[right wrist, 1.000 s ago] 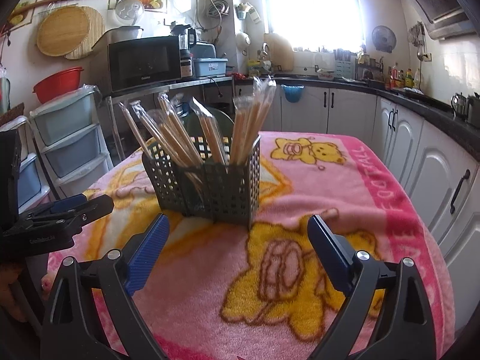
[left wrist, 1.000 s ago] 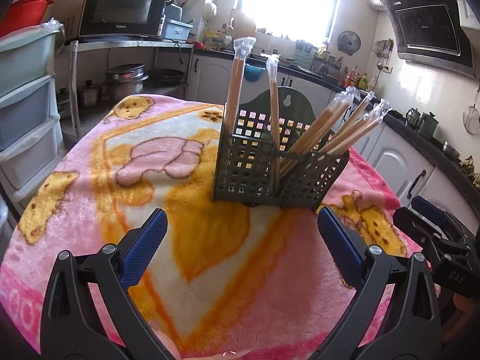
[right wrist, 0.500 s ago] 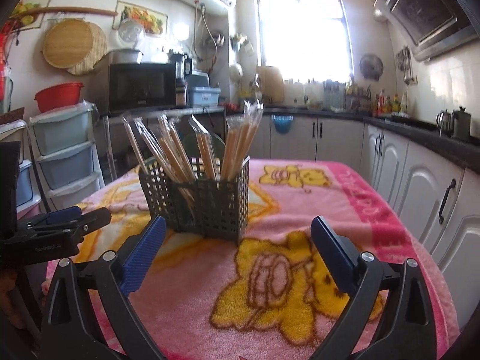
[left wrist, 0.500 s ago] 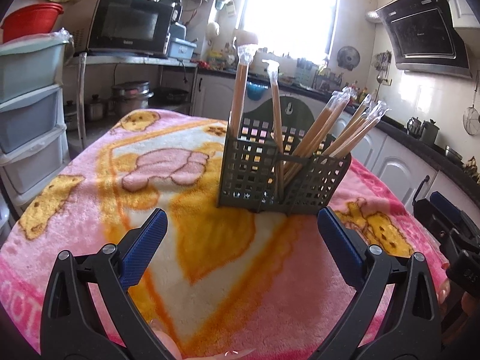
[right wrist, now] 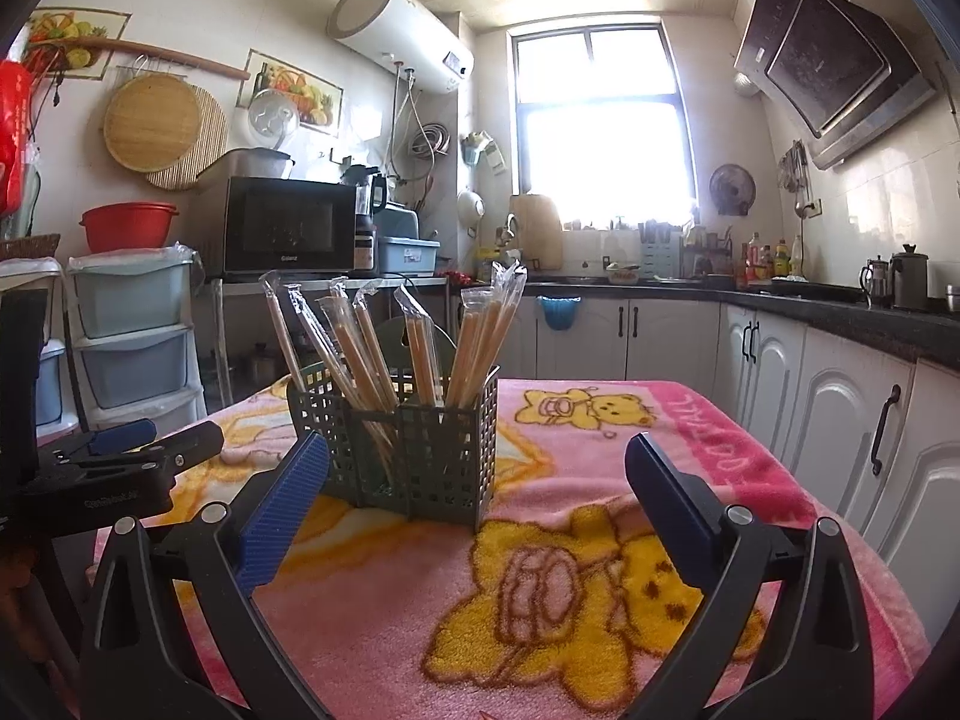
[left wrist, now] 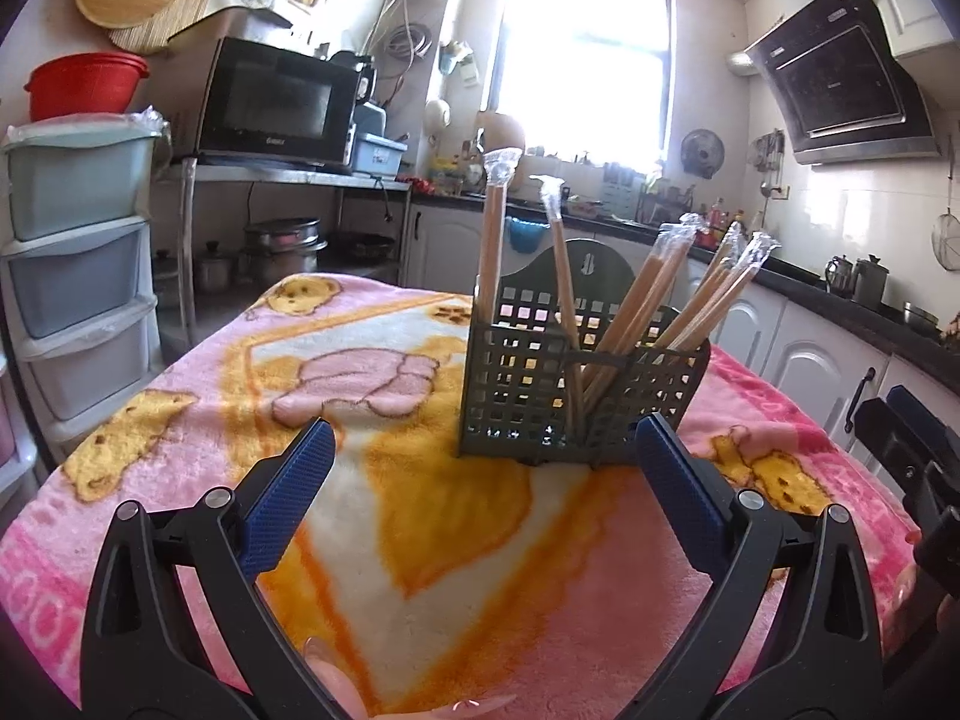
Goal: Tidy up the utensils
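From the left wrist, the left tongs [left wrist: 483,468] stood wide apart with nothing between them, above the pink blanket [left wrist: 198,372] covering the tabletop. The grey utensil basket [left wrist: 576,396] stood upright beyond them, holding wrapped chopsticks [left wrist: 636,306].

From the right wrist, the right tongs [right wrist: 477,474] gaped empty, having just been opening; the basket [right wrist: 420,450] stood near their left finger [right wrist: 282,507].

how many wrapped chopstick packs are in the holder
7, maybe more hidden. All stand in the holder: four packs lean left in the left part, one pack stands in the middle, two packs on the right.
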`<state>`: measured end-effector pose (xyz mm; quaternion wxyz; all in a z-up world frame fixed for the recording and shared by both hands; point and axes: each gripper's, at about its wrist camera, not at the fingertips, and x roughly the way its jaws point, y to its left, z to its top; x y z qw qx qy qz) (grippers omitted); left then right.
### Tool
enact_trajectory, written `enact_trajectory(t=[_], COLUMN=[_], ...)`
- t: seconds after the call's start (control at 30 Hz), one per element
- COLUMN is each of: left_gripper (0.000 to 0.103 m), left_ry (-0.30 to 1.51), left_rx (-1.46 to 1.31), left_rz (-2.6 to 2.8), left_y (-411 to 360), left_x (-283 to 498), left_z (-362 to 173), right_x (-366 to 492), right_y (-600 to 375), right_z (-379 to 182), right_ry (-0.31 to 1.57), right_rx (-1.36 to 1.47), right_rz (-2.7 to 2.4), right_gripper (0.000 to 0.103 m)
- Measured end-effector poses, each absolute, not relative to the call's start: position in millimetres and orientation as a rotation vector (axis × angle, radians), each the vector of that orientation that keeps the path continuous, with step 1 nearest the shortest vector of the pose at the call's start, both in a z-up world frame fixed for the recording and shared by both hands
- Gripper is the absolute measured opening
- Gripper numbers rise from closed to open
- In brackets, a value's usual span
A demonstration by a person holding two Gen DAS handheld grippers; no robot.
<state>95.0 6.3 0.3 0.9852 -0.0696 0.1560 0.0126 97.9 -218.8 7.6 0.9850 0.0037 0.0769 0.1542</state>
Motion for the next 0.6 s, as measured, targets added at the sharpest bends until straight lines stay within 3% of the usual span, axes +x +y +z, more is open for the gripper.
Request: enact_trajectory(t=[0.6], left_gripper=[0.093], left_ry=[0.31], left_rx=[-0.133], left_rz=[0.02], left_y=[4.0], left_x=[94.0], left_z=[0.7], right_x=[94.4], right_y=[-218.9], right_z=[9.0], right_ry=[0.15], right_rx=[0.012], right_rz=[0.295], right_gripper=[0.096])
